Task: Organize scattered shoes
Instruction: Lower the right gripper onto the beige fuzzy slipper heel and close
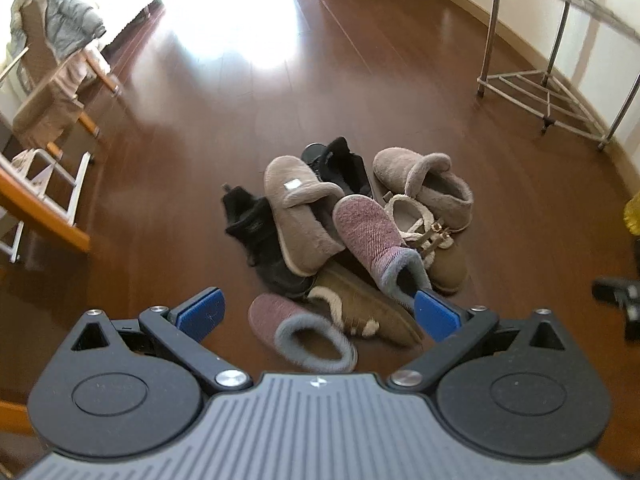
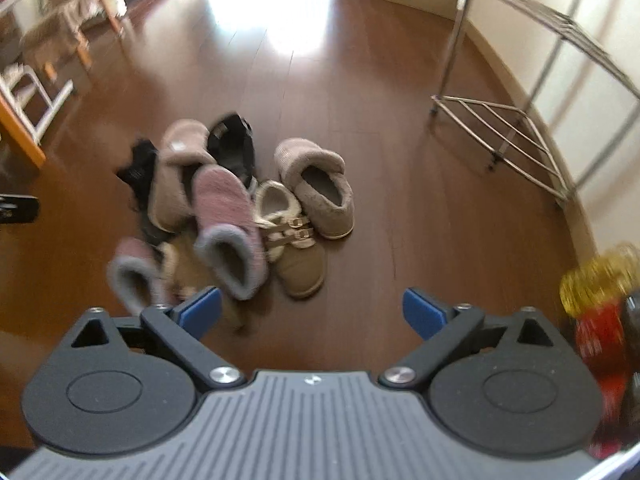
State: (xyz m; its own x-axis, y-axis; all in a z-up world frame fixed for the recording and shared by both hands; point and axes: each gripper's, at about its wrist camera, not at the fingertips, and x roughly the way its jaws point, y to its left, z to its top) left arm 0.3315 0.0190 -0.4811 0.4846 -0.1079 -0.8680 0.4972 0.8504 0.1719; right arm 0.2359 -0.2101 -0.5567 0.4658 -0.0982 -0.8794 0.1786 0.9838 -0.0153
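A dark wooden floor [image 1: 360,80] carries everything here, with a metal rack [image 1: 552,80] standing along its far right edge by the wall and a chair draped in clothing [image 1: 52,52] at its far left edge.

In the middle of the floor sits the heap of shoes [image 1: 344,232], all touching or overlapping: two beige fleece slippers [image 1: 300,216] (one lies across a black boot [image 1: 256,232]), a second black boot [image 1: 340,164] at the back, two brown fur-lined shoes [image 1: 360,312] and two pink knit slippers with grey cuffs [image 1: 368,236].

The left gripper [image 1: 316,314] hangs above the near side of the heap, tilted down at it, released, its blue pads spread wide. One pink slipper [image 1: 304,332] lies on the floor between the pads in that view; nothing is held.

The right gripper [image 2: 312,312] hovers to the right of the heap, likewise spread wide and holding nothing, bare floor between its pads; the shoes lie ahead and to its left (this view is blurred).
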